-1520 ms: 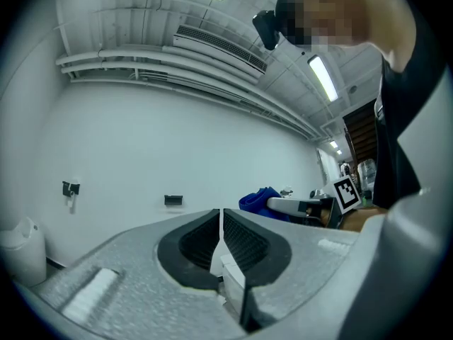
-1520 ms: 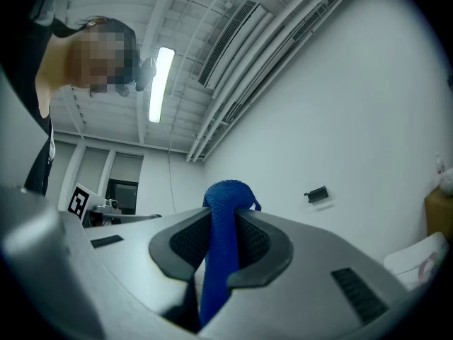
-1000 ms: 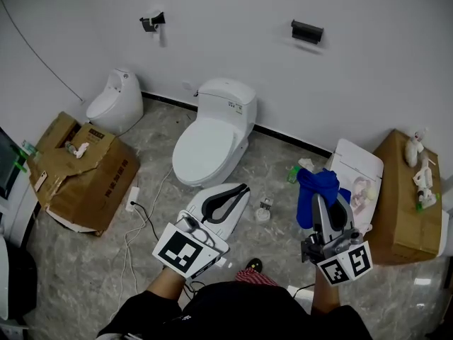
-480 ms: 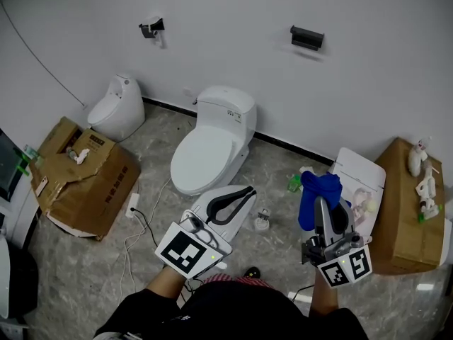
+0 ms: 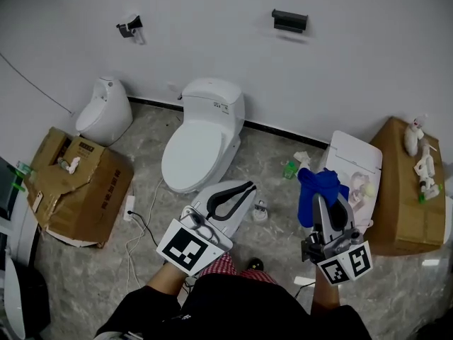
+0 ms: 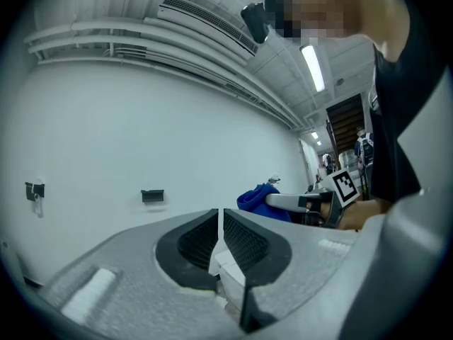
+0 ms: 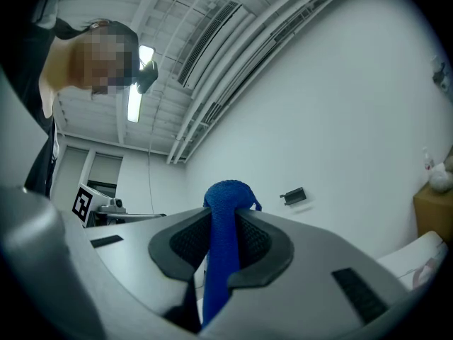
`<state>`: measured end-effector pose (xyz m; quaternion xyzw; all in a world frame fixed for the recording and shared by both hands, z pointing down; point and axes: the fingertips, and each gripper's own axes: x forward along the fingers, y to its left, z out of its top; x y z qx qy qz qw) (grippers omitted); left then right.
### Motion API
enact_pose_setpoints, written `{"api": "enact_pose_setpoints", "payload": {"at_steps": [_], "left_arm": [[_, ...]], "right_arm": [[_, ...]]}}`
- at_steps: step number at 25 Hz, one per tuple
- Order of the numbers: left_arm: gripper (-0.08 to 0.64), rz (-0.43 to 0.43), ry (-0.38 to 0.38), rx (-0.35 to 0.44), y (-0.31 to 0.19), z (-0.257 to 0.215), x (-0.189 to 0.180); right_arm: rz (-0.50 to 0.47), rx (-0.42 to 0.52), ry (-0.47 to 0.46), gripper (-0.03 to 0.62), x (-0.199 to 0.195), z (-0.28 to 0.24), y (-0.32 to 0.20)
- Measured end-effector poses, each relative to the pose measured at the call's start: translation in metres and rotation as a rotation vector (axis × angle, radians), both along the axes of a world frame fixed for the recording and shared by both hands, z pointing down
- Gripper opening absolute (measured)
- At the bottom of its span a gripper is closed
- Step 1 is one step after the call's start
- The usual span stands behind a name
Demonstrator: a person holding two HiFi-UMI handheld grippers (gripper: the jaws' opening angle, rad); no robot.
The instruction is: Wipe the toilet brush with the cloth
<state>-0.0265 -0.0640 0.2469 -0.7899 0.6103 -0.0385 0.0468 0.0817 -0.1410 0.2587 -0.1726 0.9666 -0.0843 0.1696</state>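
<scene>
- Right gripper (image 5: 322, 202) was clamped on the blue cloth (image 5: 320, 183), which bunched out past its tips at 12 o'clock
- Left gripper (image 5: 245, 188) was shut and empty
- The brush could not be picked out for sure; a small white thing (image 5: 260, 212) on the floor at the left gripper's 3 o'clock might have been it
- It seemed best to open the left jaws, take the handle, then rub with the loose bunch

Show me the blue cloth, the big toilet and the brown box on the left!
blue cloth (image 5: 322, 188): head view, on its bunched upper part.
big toilet (image 5: 191, 154): head view, on the closed lid.
brown box (image 5: 81, 186): head view, on the middle of the box.
</scene>
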Motion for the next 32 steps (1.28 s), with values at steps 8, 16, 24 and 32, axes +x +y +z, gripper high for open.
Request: {"api": "enact_pose_setpoints", "payload": {"at_steps": [8,16,24,32], "left_arm": [[0.008,0.075,0.028,-0.033,-0.025,0.014,-0.013],[0.008,0.157,0.011,-0.062,-0.050,0.037,-0.026],[0.015,0.210,0.036,-0.131,-0.072,0.063,-0.038],[0.041,0.275,0.067,-0.175,-0.088,0.084,-0.039]], "right_arm": [[0.082,-0.015,0.013,0.064,-0.004,0.011,-0.008],[0.174,-0.060,0.041,0.064,-0.004,0.032,-0.025],[0.215,-0.093,0.072,0.064,-0.013,0.054,-0.035],[0.243,-0.124,0.103,0.064,-0.022,0.075,-0.043]]}}
